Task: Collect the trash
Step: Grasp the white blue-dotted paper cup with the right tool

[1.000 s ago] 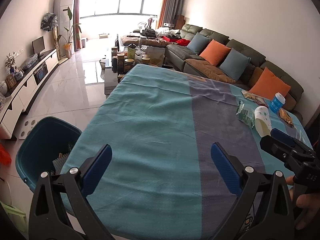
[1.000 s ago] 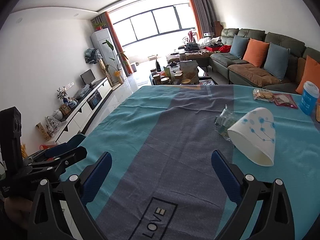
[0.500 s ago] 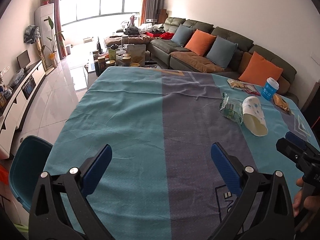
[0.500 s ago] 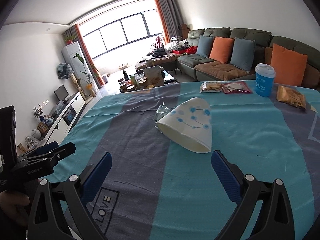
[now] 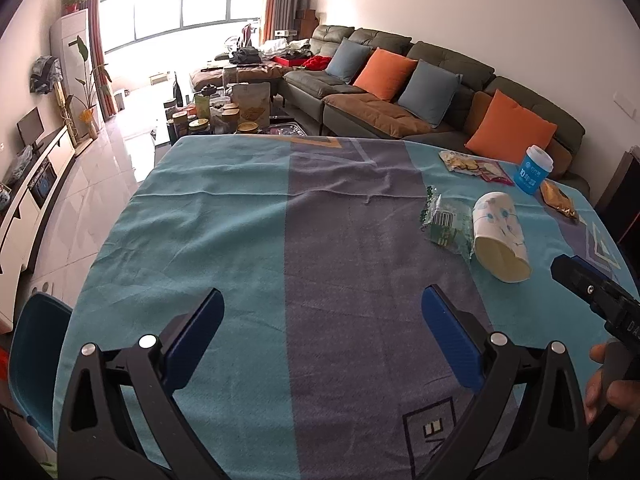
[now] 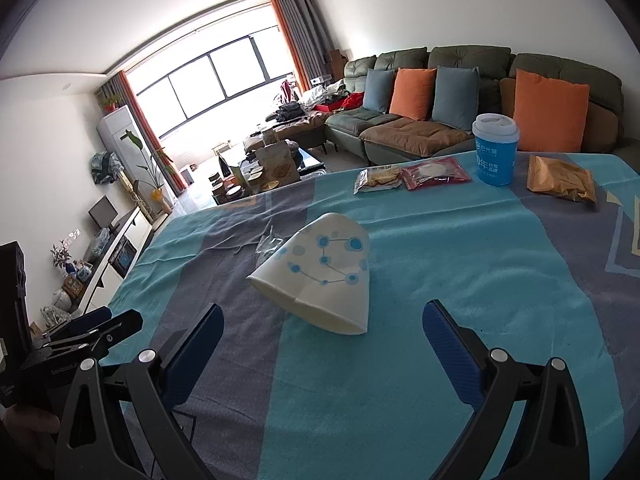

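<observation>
Nearest me: my right gripper [image 6: 320, 344], blue ribbed pads spread wide, holding nothing; my left gripper [image 5: 320, 340], likewise wide apart and empty.

Just beyond the right gripper: a paper cup [image 6: 320, 276], white with a blue dot-and-line pattern, lying on its side, squashed mouth toward me, on the teal-and-grey tablecloth [image 6: 460, 280].

Touching its far left side: a crumpled clear wrapper [image 5: 446, 222] with green print.

Farther, right half of the table: a clear cracker packet [image 6: 378, 179], a red packet [image 6: 436, 172], an upright blue cup [image 6: 495, 148] with white lid, bearing the figures "10" and characters I cannot read, and a tan foil bag [image 6: 560, 178].

Near left, on the floor: a blue bin [image 5: 34, 356].

Far: a green sofa [image 6: 472, 64].
</observation>
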